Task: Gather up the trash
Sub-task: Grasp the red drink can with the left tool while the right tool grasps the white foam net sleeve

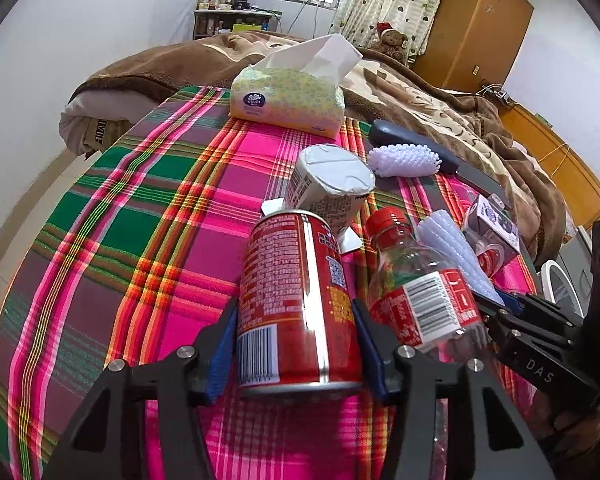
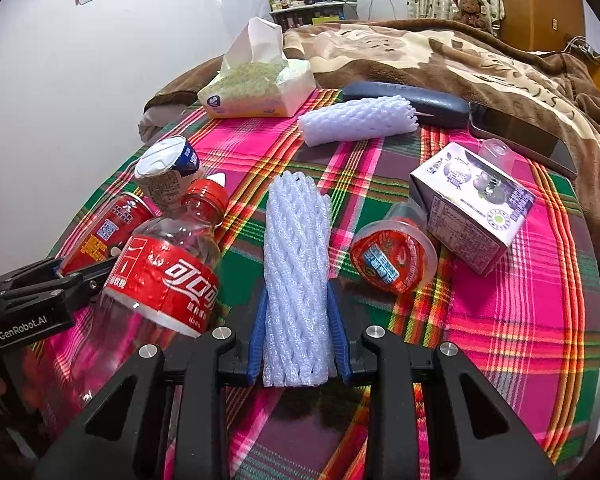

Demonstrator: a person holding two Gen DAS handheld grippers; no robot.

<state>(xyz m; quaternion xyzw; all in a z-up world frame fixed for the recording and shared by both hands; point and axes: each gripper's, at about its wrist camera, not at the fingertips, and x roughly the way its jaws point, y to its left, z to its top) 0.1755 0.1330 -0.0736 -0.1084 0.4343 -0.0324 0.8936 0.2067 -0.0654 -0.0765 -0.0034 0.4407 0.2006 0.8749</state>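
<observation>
On the plaid cloth (image 1: pixel 140 208) over the bed, the left gripper (image 1: pixel 296 344) clamps its blue jaws on the red can (image 1: pixel 296 300), which lies near the cloth's near edge. Just right of it lies the cola bottle (image 2: pixel 160 276), touching the can, with a foil-lidded cup (image 1: pixel 332 184) behind them. Further right, the right gripper (image 2: pixel 298 340) pinches the white foam net (image 2: pixel 296 264). Beyond lie a red jelly cup (image 2: pixel 392 256) and milk carton (image 2: pixel 472 204), toward the right edge.
</observation>
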